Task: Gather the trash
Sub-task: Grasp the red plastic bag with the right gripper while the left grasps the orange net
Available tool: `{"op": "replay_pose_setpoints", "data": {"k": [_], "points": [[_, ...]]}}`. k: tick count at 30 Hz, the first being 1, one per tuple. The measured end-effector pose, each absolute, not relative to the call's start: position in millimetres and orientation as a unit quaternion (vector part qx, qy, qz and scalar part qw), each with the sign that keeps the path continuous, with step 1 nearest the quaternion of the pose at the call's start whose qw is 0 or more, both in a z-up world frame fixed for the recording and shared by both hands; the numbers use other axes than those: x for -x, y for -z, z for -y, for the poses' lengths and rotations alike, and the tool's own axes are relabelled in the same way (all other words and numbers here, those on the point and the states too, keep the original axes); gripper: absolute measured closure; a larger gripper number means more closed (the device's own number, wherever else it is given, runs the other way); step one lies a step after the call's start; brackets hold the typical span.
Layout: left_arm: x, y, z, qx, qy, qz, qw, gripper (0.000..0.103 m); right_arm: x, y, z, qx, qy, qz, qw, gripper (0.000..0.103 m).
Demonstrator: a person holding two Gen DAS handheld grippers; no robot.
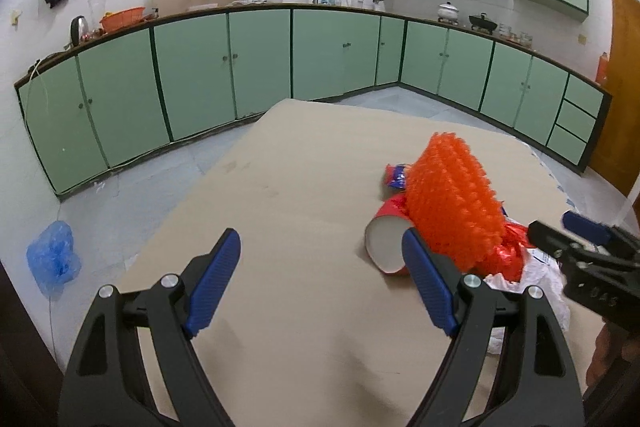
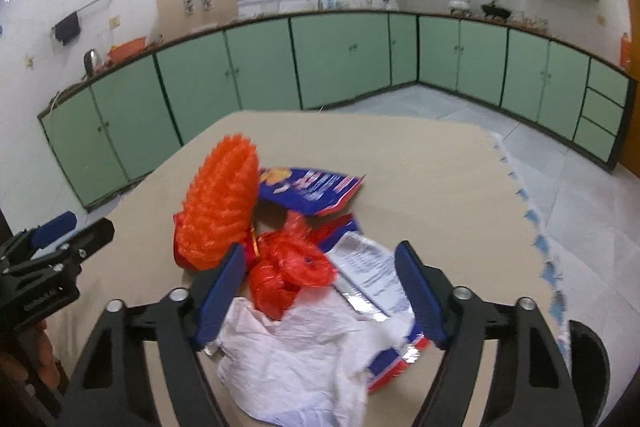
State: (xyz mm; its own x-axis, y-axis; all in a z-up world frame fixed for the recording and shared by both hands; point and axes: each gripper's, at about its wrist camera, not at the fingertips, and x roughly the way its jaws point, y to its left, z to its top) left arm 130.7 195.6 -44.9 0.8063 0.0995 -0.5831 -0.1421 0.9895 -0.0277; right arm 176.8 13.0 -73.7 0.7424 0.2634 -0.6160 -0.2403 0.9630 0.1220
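No readable print on the crumpled blue wrapper (image 2: pixel 312 189) beside the spiky orange mesh (image 2: pixel 220 199); left gripper (image 1: pixel 320 283) and right gripper (image 2: pixel 320 295) both gape wide

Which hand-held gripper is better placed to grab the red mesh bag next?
Right. The right hand-held gripper is open, and the red mesh bag lies between its fingers. The left hand-held gripper, also open, faces bare tabletop, with the bag off to its right behind the red paper cup.
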Motion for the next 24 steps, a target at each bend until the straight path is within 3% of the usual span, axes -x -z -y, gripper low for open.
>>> {"op": "replay_pose_setpoints", "data": {"k": [6,10,14,21,24], "points": [[-134.7,47.1,-200.2,0.035,-0.064,-0.305,0.95,0.023,-192.4,89.0,-17.6,-0.017,-0.14,-0.365,0.92,0.039],[-135.6,47.7,-199.1,0.037,-0.062,-0.305,0.949,0.023,-194.5,94.6,-18.7,-0.029,-0.169,-0.383,0.908,0.063],[-135.6,49.2,-194.2,0.034,-0.057,-0.305,0.95,0.023,-187.9,90.2,-23.2,-0.019,-0.189,-0.376,0.907,0.078],[-135.0,46.8,-173.1,0.031,-0.033,-0.299,0.953,0.023,-174.9,67.6,-8.2,-0.042,-0.188,-0.342,0.92,0.09],[-138.2,46.9,-159.5,0.025,-0.015,-0.298,0.954,0.023,-171.6,56.8,5.3,-0.048,-0.172,-0.325,0.929,0.091]]}}
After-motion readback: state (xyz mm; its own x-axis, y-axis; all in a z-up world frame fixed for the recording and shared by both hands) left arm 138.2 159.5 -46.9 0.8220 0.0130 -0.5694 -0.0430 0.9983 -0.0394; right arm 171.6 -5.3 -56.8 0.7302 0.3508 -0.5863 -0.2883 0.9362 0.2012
